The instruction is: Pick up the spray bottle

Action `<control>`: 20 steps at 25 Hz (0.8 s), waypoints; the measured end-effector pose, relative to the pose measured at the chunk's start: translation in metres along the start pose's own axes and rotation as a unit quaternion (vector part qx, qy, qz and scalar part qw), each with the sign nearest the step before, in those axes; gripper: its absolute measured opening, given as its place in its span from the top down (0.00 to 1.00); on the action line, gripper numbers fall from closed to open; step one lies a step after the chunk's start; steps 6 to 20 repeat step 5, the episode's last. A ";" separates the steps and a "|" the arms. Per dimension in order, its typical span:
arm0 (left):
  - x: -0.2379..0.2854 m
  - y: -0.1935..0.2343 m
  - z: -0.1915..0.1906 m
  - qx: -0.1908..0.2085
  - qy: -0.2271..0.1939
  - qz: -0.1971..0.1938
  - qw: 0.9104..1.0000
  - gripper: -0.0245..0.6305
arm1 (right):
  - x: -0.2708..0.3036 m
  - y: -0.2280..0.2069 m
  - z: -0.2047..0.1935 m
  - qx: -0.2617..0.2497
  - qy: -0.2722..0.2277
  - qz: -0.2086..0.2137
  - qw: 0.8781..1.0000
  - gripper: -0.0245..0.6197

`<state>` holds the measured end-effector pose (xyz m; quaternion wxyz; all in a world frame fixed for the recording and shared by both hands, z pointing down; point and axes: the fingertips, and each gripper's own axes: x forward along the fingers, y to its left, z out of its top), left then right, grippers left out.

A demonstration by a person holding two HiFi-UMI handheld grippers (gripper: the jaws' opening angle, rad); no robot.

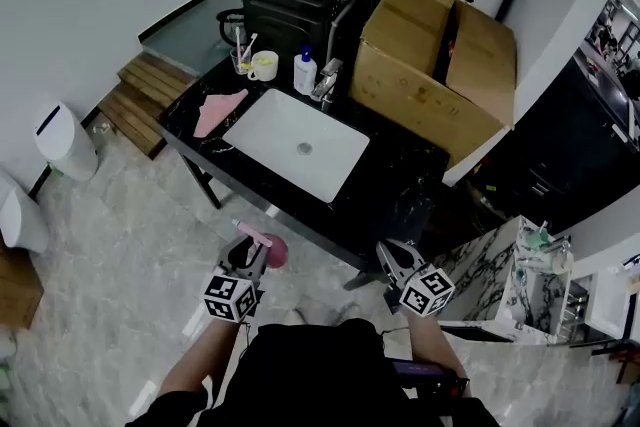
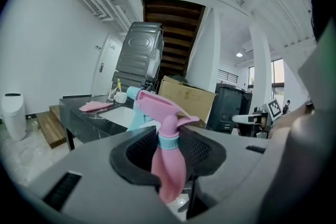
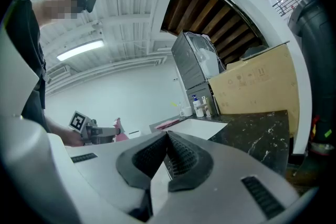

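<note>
The spray bottle is pink with a light blue collar and a pink trigger head. It stands upright between the jaws of my left gripper, which is shut on its neck and upper body. In the head view the bottle shows at the tip of the left gripper, just off the near edge of the black counter. My right gripper is beside it to the right. In the right gripper view its jaws meet at the tip with nothing between them.
The black counter holds a white sink, a pink cloth, a white soap bottle, a cup with toothbrushes and a large cardboard box. A white bin and wooden steps are at the left.
</note>
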<state>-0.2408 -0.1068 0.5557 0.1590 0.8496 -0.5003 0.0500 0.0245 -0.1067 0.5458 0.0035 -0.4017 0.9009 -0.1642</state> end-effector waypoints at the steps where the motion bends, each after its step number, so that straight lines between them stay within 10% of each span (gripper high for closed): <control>1: 0.001 -0.002 0.000 0.000 0.000 -0.002 1.000 0.76 | -0.001 -0.001 0.000 0.000 0.000 -0.001 1.000 0.92; 20: 0.005 -0.010 -0.001 -0.001 0.002 -0.008 1.000 0.76 | -0.006 -0.004 0.001 0.001 0.001 -0.005 1.000 0.92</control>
